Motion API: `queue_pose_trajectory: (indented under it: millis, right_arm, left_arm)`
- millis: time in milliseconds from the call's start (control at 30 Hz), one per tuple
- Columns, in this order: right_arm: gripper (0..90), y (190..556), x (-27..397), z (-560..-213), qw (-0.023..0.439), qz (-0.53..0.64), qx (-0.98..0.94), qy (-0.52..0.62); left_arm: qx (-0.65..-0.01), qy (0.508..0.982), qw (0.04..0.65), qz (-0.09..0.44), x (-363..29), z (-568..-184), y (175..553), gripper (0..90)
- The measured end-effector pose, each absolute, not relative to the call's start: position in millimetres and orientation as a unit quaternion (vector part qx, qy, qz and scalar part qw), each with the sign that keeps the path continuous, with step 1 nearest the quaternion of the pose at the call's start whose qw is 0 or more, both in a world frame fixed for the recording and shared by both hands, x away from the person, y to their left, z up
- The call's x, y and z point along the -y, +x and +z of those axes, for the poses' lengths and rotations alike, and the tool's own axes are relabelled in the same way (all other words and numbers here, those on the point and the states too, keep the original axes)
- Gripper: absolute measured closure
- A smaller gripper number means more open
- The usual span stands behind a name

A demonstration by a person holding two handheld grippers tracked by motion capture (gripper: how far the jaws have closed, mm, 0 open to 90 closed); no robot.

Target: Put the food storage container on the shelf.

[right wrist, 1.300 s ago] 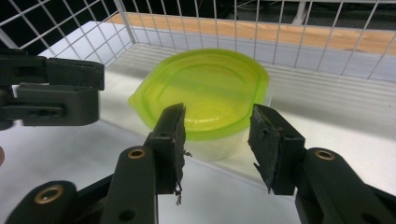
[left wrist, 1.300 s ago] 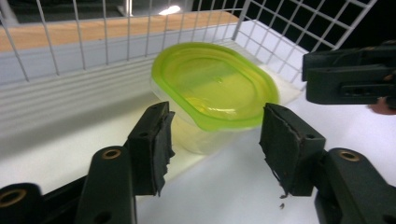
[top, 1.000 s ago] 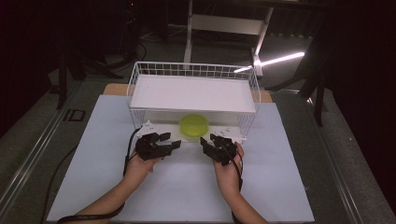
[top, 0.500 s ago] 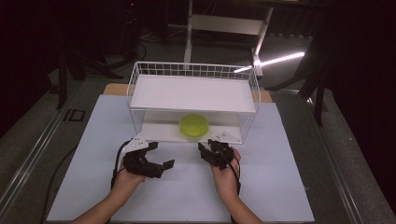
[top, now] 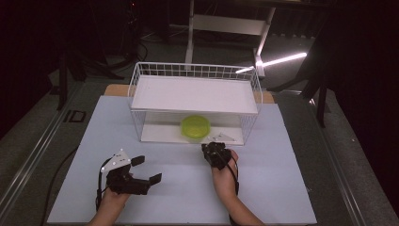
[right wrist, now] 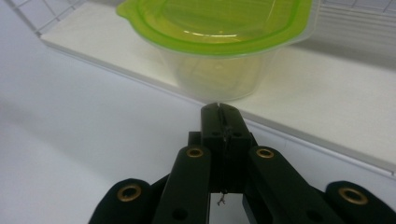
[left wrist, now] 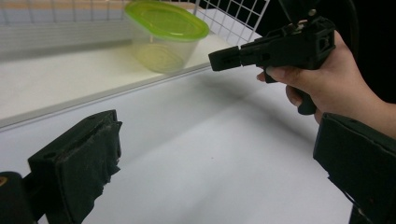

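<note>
On the lower shelf of the wire basket (top: 195, 89), near the bench's far edge, stands a clear tub (top: 195, 128) with a green lid (right wrist: 210, 21). Right claw (top: 215, 153): jaws shut and empty, tips just short of the tub. Left claw (top: 141, 170): jaws spread wide, near the front edge. The tub looks light, thin-walled and slippery; the lid's rim probably offers the surest hold.

We read this as a lab or recording studio: dark room, white sheet (top: 282, 188) over the surface, metal rails (top: 33, 160) along both sides, stand legs (top: 190, 33) behind, cable (top: 56, 174) on grey floor, strip light (top: 282, 60) lying at the back.
</note>
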State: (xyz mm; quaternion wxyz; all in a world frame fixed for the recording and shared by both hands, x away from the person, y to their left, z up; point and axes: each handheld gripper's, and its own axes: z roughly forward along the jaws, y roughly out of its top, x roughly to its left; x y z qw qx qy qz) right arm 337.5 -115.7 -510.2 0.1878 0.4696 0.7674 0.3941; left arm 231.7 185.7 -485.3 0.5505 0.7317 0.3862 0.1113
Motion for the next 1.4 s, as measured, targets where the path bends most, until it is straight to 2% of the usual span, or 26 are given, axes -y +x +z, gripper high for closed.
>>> queue_pose_trajectory:
  millis: [133, 300, 1400]
  right_arm:
    - [89.9, 342.4, 112.4, -511.8, 0.179, 0.397, -0.767, 0.471]
    - [90.0, 348.1, 102.6, -515.1, 0.175, 0.395, -0.770, 0.470]
    - [89.8, 385.5, 85.9, -514.6, 0.166, 0.417, -0.747, 0.491]
  left_arm:
    - [-0.368, 0.730, 0.563, 0.122, -187.1, -481.9, 229.5, 1.8]
    - [-0.363, 0.738, 0.546, 0.159, -185.0, -481.8, 229.8, 1.8]
    - [-0.375, 0.739, 0.538, 0.155, -187.4, -489.7, 230.1, 1.9]
